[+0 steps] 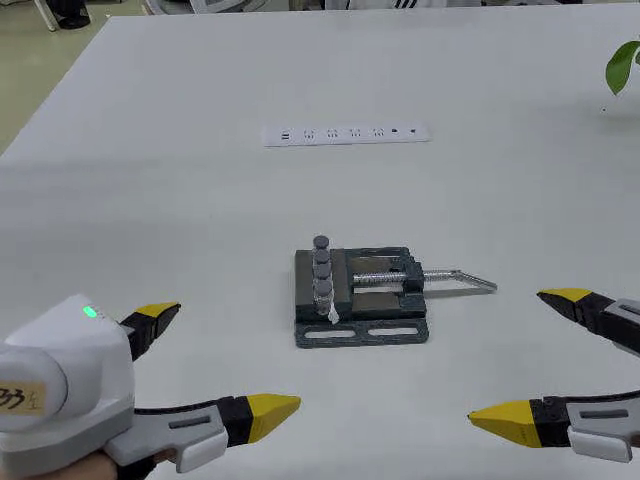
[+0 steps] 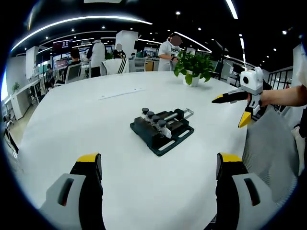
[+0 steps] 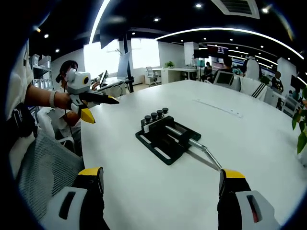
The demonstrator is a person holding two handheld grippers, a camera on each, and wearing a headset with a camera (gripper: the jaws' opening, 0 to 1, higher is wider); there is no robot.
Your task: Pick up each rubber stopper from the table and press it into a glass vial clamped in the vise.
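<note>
- Standing in a row, four dark-stoppered glass vials (image 1: pixel 321 272) sit clamped in the black metal vise (image 1: pixel 380 305) (centre of white table (image 1: pixel 180 200)).
- Yellow-tipped left gripper (image 1: pixel 235 355) and right gripper (image 1: pixel 510 355) flank it, both spread, empty.

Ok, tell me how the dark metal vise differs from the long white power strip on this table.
The dark metal vise is blocky and stands raised; the long white power strip lies flat and thin. The vise clamps a row of dark-capped glass vials and has a silver handle jutting sideways; the power strip carries no plugs. The vise sits nearer the person, the power strip farther. Both rest on the white table.
</note>
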